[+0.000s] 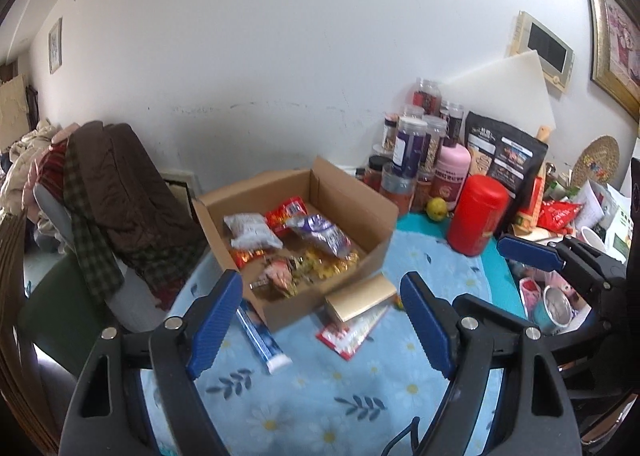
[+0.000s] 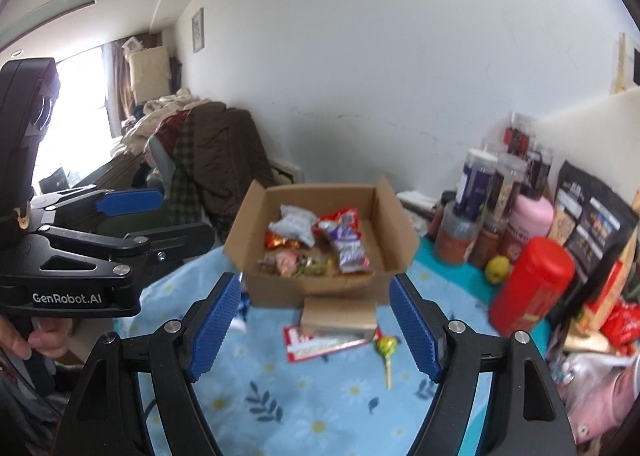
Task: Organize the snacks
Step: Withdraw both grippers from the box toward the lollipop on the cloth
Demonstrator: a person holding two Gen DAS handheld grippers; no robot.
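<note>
Right wrist view: the right claw (image 2: 316,324) is held wide open and empty, low in the frame, with the lollipop (image 2: 387,352) lying just ahead between its fingers, stick pointed down-frame toward the camera. A red-and-white packet (image 2: 320,346) is seen partly tucked under the front flap of the cardboard box (image 2: 400,240) at frame centre, where several snacks are already gathered. The left claw (image 1: 320,320) is likewise spread and empty; a blue-and-white tube (image 1: 262,336) lies just beside its left finger, long axis running down-frame. The lollipop is judged nearer the right claw. Open tabletop (image 2: 256,396) is left at lower centre; jars (image 2: 480,191) crowd the right.
</note>
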